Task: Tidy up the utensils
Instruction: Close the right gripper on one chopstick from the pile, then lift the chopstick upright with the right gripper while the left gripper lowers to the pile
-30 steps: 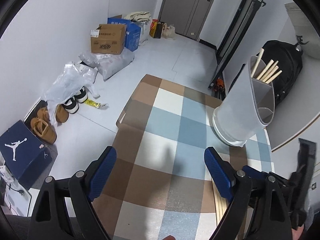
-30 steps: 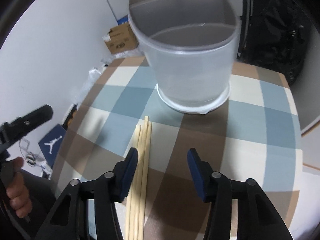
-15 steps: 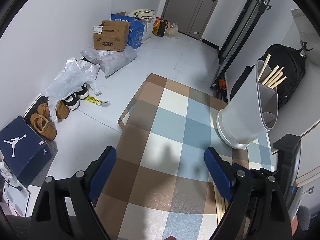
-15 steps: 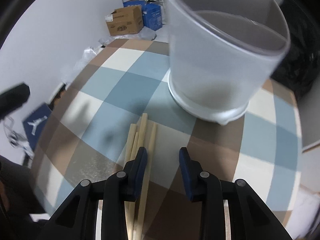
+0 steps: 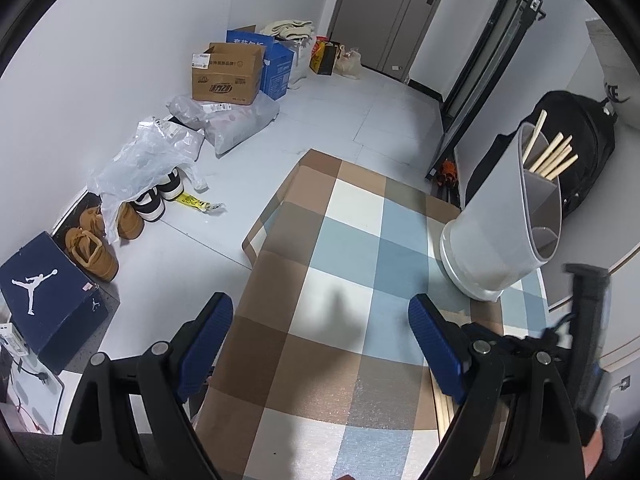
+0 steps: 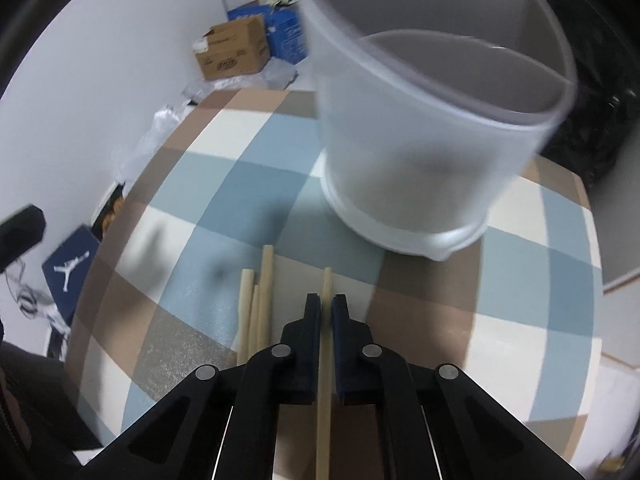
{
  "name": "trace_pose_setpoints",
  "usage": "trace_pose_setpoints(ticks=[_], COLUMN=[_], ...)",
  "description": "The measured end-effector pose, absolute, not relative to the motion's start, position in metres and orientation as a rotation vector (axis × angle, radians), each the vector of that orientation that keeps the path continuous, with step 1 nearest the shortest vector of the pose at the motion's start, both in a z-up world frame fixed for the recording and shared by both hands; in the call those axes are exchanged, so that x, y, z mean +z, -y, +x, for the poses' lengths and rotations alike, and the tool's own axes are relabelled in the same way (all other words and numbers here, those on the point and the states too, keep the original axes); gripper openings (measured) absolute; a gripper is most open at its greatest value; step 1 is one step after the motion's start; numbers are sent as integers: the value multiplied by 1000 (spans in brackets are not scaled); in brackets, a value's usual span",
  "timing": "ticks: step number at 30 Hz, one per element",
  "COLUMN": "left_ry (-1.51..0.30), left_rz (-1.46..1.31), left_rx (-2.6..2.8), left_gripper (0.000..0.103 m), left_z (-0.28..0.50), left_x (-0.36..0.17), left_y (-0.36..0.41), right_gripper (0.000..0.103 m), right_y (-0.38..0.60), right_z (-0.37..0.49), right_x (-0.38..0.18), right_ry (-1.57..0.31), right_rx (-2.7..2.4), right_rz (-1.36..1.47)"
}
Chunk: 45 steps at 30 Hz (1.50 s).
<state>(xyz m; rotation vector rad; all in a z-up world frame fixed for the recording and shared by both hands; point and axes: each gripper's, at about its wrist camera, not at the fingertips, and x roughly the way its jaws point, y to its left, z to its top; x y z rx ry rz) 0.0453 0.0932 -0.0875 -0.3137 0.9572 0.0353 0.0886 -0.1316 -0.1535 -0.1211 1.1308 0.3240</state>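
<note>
Our right tool (image 6: pixel 326 310) grips one chopstick (image 6: pixel 325 380), its length running along the fingers toward the holder (image 6: pixel 420 152) just ahead; our left tool (image 5: pixel 320 328) hangs wide, empty.

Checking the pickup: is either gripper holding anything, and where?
Right gripper pinches one chopstick near its far end; left gripper is open and empty.
</note>
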Motion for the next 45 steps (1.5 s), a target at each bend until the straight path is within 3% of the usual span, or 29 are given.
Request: trace_pose_setpoints(ticks=[17, 45], left_ry=[-1151, -1318], left_rz=[-157, -43], left_rx=[-81, 69], left_gripper=[86, 86], left_z=[55, 73], left_x=[-116, -137], left_y=[-34, -13], right_gripper=[5, 5], right_y=[212, 272], right_z=[65, 56], right_x=[-72, -63], right_ry=[-948, -807], right_rx=[343, 465], right_rz=[210, 372])
